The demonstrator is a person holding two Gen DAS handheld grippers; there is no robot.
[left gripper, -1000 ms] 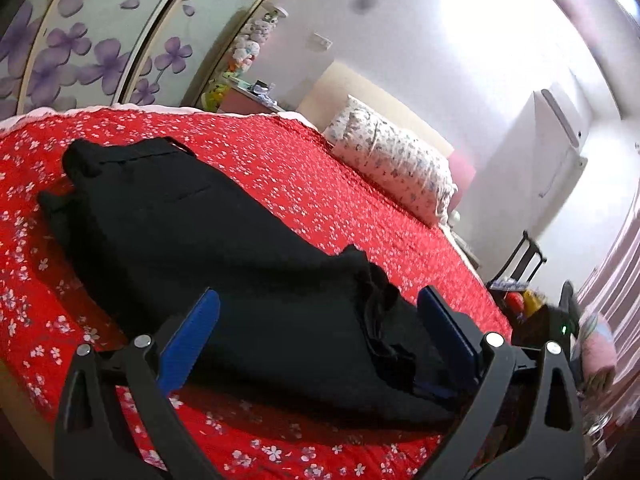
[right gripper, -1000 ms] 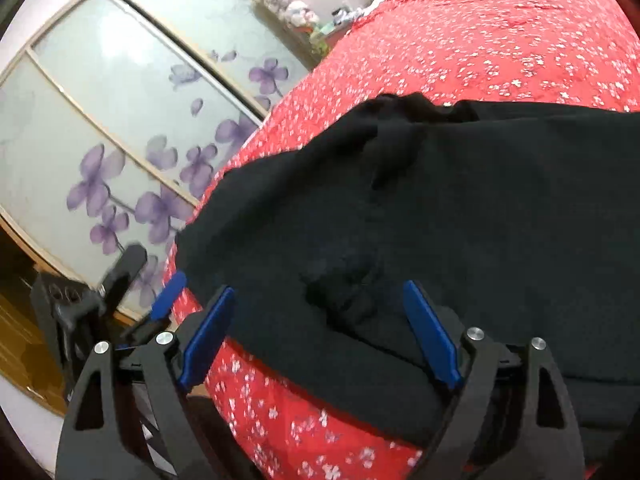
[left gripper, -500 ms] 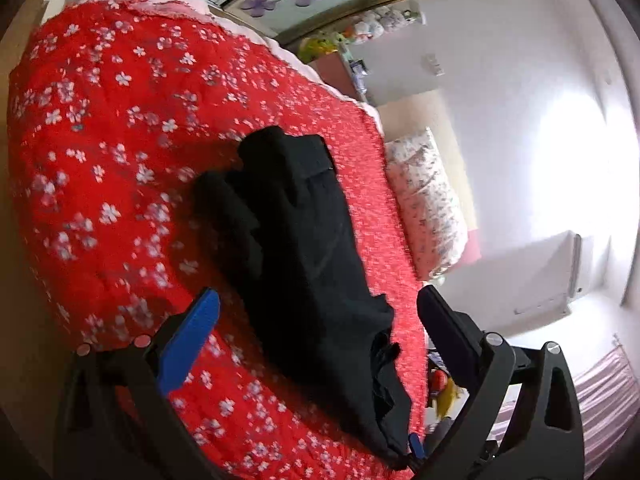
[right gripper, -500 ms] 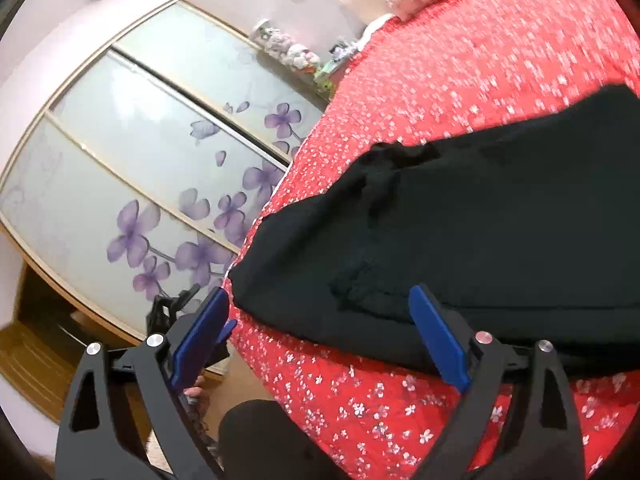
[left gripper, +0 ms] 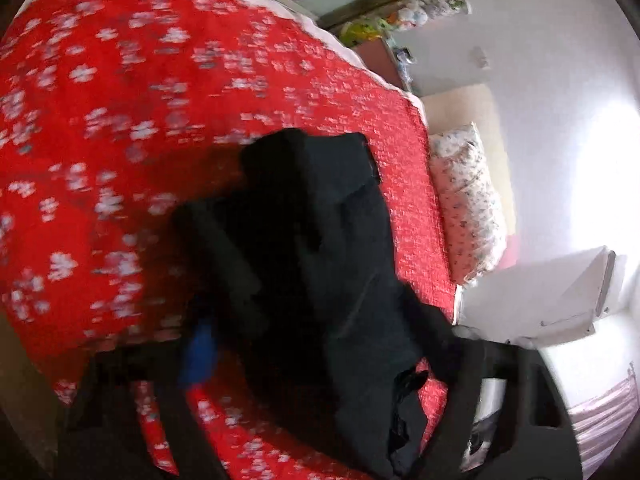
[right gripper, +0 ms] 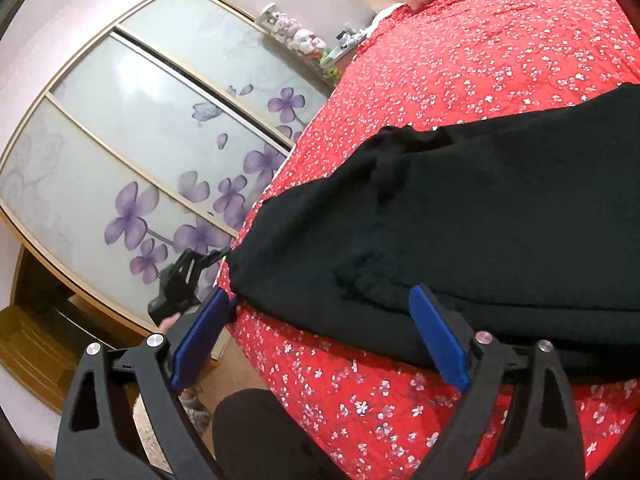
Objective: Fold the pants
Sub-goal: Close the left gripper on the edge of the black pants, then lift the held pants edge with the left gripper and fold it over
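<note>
Black pants (left gripper: 320, 264) lie on the red flowered bedspread (left gripper: 100, 120), running from waistband at the top to crumpled leg ends at the bottom right. The left wrist view is blurred. My left gripper (left gripper: 320, 352) is open over the lower part of the pants, its blue left pad (left gripper: 198, 354) by their edge. In the right wrist view the pants (right gripper: 480, 220) spread across the bed. My right gripper (right gripper: 320, 340) is open and empty, just short of the pants' near edge. The left gripper (right gripper: 180, 284) shows there at the pants' left corner.
A flowered pillow (left gripper: 468, 200) lies at the bed's head. Sliding wardrobe doors with purple flowers (right gripper: 140, 160) stand along the bed's far side. A white air conditioner (left gripper: 560, 300) stands by the wall. My dark knee (right gripper: 260, 432) shows at the bed's edge.
The left gripper has swung down closer to the pants, blurring its view. The right gripper has drawn back from the pants toward the bed's edge. Both stay open.
</note>
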